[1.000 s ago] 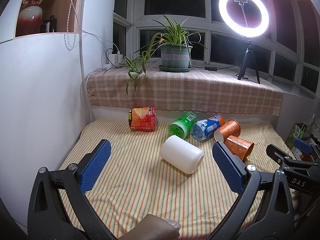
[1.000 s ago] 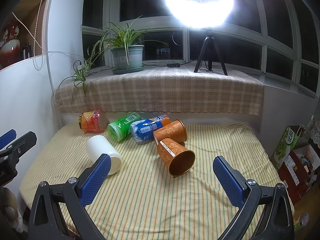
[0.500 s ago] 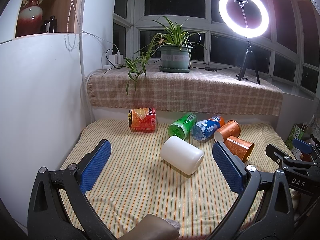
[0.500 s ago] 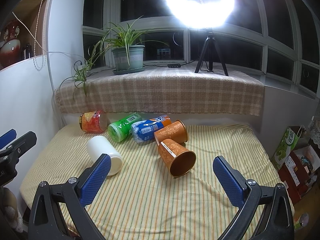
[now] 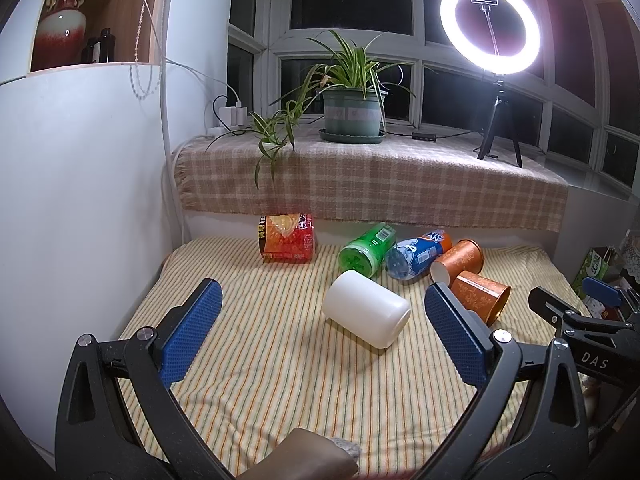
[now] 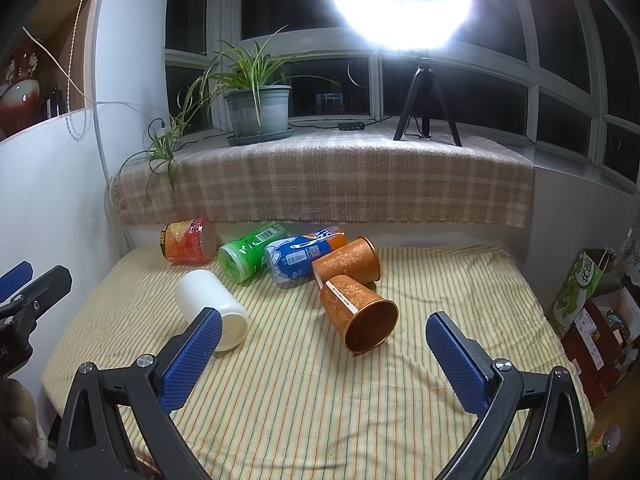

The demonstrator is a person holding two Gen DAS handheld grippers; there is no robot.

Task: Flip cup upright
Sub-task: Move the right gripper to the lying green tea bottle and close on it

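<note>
Several cups lie on their sides on the striped cloth. A white cup (image 5: 366, 314) (image 6: 212, 307) is nearest the left gripper. Two copper patterned cups lie to its right: the near one (image 5: 482, 296) (image 6: 358, 312) with its open mouth facing the right gripper, the far one (image 5: 460, 260) (image 6: 348, 262) behind it. My left gripper (image 5: 320, 336) is open and empty, back from the white cup. My right gripper (image 6: 320, 360) is open and empty, just in front of the near copper cup.
A red snack cup (image 5: 286, 238), a green cup (image 5: 366, 250) and a blue cup (image 5: 418, 252) lie along the back. Behind is a plaid-covered ledge (image 5: 372, 184) with a potted plant (image 5: 352, 112) and ring light (image 5: 490, 26). A white wall (image 5: 80, 200) is left. Boxes (image 6: 592, 304) are right.
The right gripper has edged slightly forward toward the cups. The left gripper and all cups have stayed put.
</note>
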